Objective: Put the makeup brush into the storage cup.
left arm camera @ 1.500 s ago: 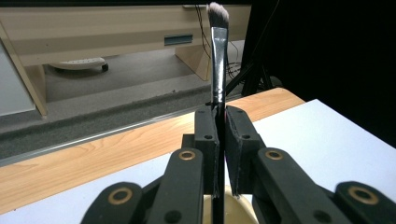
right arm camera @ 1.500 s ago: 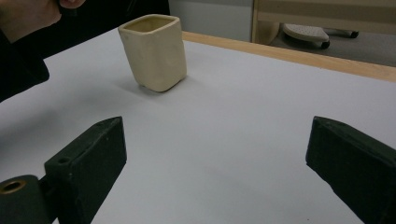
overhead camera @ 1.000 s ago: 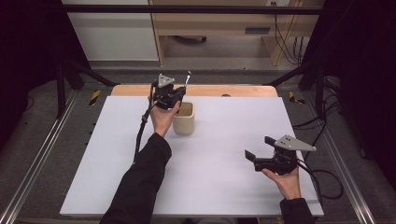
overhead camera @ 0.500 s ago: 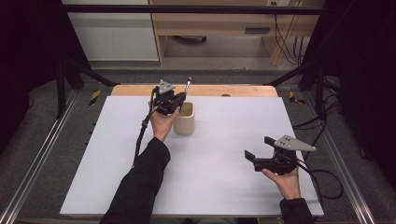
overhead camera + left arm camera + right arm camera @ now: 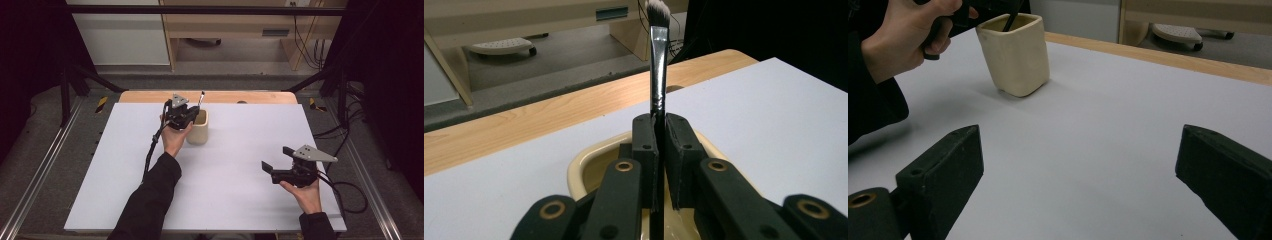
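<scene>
A: Why is the left tool [image 5: 192, 111] clenched on the brush [image 5: 658, 60] so low on its handle?

B: To steer the handle down into the cream cup [image 5: 198, 128] near the far edge of the tabletop [image 5: 240, 210].

A: And the right tool [image 5: 279, 161]?

B: Released, waiting near the right edge, I think.

A white board [image 5: 240, 165] is laid over a wooden table [image 5: 250, 96], whose pale edge is left bare along the far side. Metal rails [image 5: 45, 170] are set along both sides on a grey floor [image 5: 235, 65]. Beyond the table, light wooden furniture [image 5: 225, 25] and a white cabinet [image 5: 120, 35] are seen. Black curtains [image 5: 30, 60] are hung at left and right. Cables [image 5: 305, 40] are draped by the furniture.
</scene>
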Tool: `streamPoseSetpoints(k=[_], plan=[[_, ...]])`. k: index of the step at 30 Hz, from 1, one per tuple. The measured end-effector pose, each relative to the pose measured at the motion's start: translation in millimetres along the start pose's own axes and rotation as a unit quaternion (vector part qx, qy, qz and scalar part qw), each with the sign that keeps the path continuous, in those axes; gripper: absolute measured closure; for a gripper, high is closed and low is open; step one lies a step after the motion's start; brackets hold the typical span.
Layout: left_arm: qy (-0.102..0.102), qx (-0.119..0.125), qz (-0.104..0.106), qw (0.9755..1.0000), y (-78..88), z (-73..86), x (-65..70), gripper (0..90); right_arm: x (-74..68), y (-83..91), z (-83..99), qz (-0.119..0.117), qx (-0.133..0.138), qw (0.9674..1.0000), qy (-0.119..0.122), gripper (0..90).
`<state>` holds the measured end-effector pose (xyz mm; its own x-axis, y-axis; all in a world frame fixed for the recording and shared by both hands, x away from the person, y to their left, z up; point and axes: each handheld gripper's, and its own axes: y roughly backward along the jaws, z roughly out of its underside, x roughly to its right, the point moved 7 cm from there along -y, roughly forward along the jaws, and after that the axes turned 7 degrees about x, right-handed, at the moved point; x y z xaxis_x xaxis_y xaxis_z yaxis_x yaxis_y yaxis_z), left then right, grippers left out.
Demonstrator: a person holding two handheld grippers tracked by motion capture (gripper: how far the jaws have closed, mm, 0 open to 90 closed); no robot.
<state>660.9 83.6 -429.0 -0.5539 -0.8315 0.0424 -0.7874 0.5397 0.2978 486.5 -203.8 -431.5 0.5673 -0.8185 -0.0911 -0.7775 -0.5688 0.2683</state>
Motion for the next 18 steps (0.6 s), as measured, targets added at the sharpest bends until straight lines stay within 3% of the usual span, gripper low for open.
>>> streamPoseSetpoints(k=[14,18], plan=[[-0.004,-0.015,0.012,0.9998,3.6,11.1,6.4,83.3,-0.4,-0.3,0.1,0.0,0.0,1.0,-0.002,5.5],[0.003,-0.011,0.019,0.9998,10.2,8.9,7.4,77.9,-0.4,-0.5,0.3,0.0,0.0,1.0,-0.002,5.5]])
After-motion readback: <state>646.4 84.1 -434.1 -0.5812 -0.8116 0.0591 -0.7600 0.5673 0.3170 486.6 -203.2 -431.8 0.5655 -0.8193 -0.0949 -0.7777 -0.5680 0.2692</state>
